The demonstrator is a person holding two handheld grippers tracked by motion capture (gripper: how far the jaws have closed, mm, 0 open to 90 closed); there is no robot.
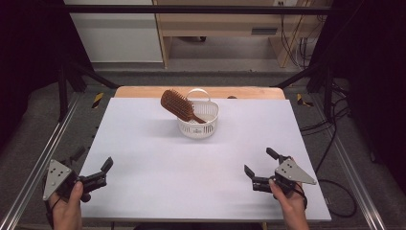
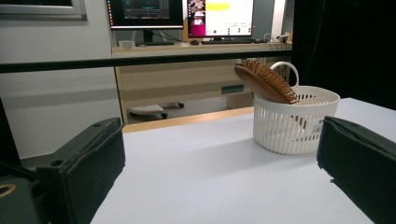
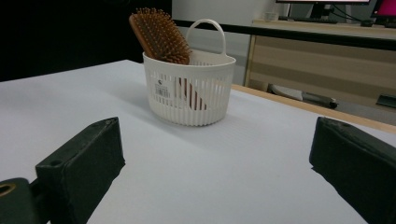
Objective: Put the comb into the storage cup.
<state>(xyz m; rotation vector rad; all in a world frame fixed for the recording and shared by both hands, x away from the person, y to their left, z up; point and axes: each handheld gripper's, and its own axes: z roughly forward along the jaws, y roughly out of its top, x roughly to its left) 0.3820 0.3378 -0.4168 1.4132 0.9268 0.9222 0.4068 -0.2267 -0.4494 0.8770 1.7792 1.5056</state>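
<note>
A small white slatted basket (image 1: 198,125) (image 2: 294,126) (image 3: 189,93) with a loop handle stands at the far middle of the white table (image 1: 191,167). A brown wooden hairbrush (image 1: 178,105) (image 2: 266,83) (image 3: 159,35) leans in it, handle down, with its bristled head sticking out over the rim to the left. My left gripper (image 1: 92,163) (image 2: 219,168) rests open at the near left edge, nothing between its jaws. My right gripper (image 1: 260,163) (image 3: 215,168) is open at the near right, also holding nothing. Both point toward the basket from well away.
A wooden strip (image 1: 143,91) borders the table's far edge. Metal rails (image 1: 43,158) run along both sides, with black frame struts and cables (image 1: 335,124) to the right. A desk with monitors (image 2: 182,14) stands beyond the table.
</note>
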